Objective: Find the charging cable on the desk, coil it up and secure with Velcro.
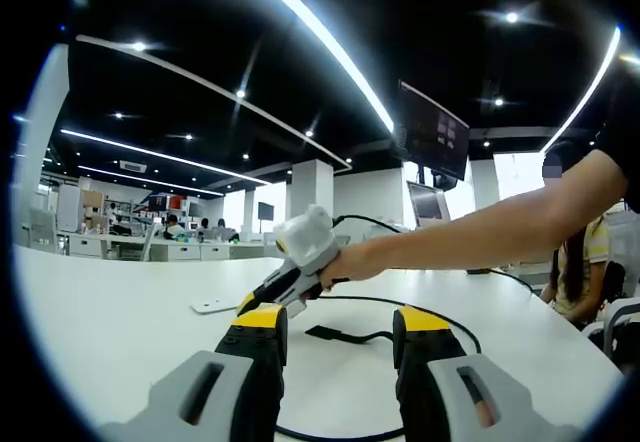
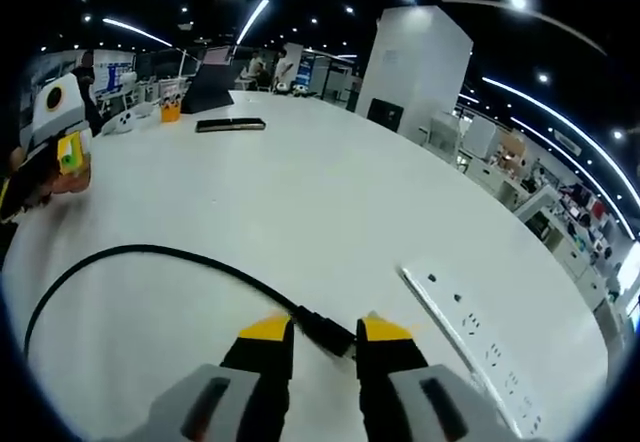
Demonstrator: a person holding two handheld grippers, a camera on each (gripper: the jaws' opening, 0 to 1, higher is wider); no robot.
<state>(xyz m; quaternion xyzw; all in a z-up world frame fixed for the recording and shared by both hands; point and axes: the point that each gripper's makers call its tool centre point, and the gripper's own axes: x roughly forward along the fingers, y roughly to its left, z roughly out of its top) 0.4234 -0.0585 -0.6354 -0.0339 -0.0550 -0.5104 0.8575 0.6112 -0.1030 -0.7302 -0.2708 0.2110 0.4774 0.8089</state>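
Now the right gripper (image 2: 325,337) has its 2 yellow-tipped jaws pinching the black plug end of the charging cable (image 2: 150,254), which arcs away toward 9 o'clock across the white desk (image 2: 300,182). At 3 o'clock lies a white power strip (image 2: 465,347). Over in the left gripper view, the left gripper (image 1: 340,327) holds its jaws spread above the desk, nothing between them; the cable loops at 12 o'clock with its black Velcro strap (image 1: 345,336), and the person's hand (image 1: 355,260) brings the other gripper in from 2 o'clock.
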